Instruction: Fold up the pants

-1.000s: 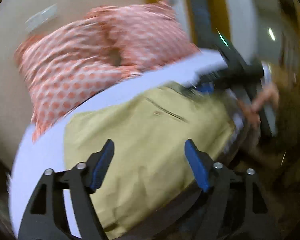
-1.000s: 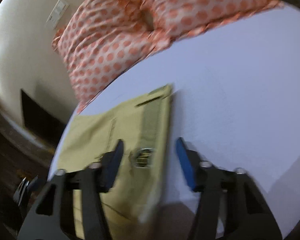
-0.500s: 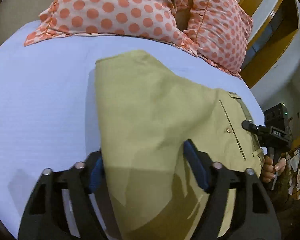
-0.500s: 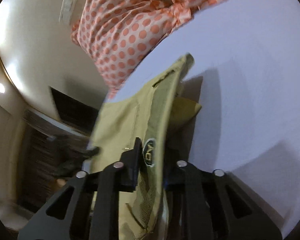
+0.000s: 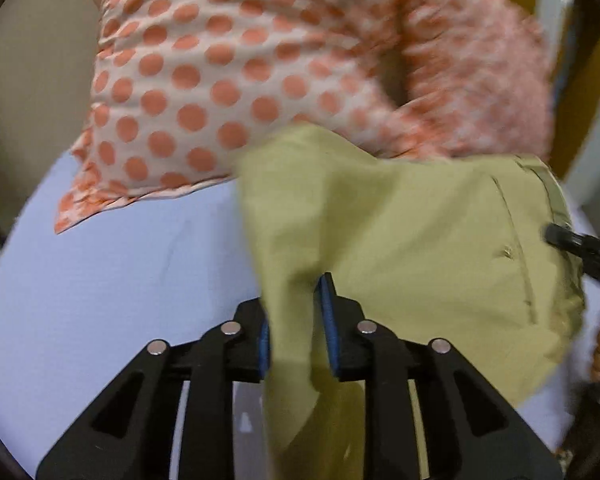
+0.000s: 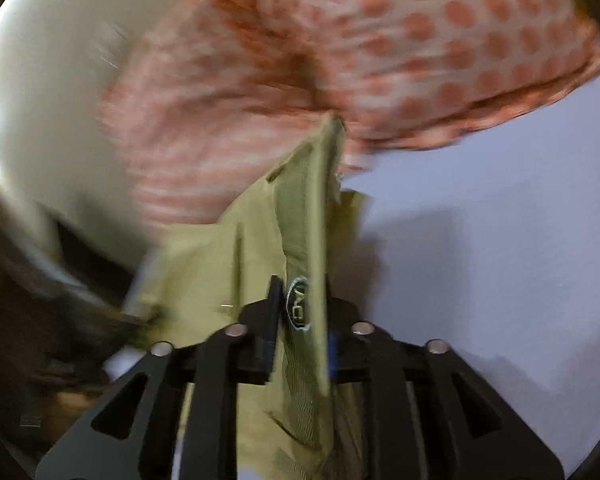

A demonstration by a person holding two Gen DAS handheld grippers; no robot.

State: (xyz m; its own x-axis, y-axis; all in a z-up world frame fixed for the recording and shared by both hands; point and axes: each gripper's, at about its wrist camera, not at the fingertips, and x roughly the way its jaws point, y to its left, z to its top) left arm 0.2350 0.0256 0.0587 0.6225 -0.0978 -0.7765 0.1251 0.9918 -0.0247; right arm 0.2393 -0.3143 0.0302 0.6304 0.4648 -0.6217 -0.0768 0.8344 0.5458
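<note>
Fingers [image 5: 328, 312] pinch pants [image 5: 412, 232] over bedsheet [image 5: 120, 272] (polka-dot pillows [image 5: 204, 92] behind).

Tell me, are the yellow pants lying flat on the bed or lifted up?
Lifted up. The left gripper and right gripper each pinch the pants, which hang bunched above the bed sheet.

Khaki pants [image 5: 420, 240], lifted and draped over the bed

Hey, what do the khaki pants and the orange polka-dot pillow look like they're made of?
Khaki pants: likely matte woven cotton twill; they drape and crease softly, and faint ribbing shows near the waistband label. Orange polka-dot pillow: thin printed fabric, probably cotton, wrinkled, with a frilled edge.
</note>
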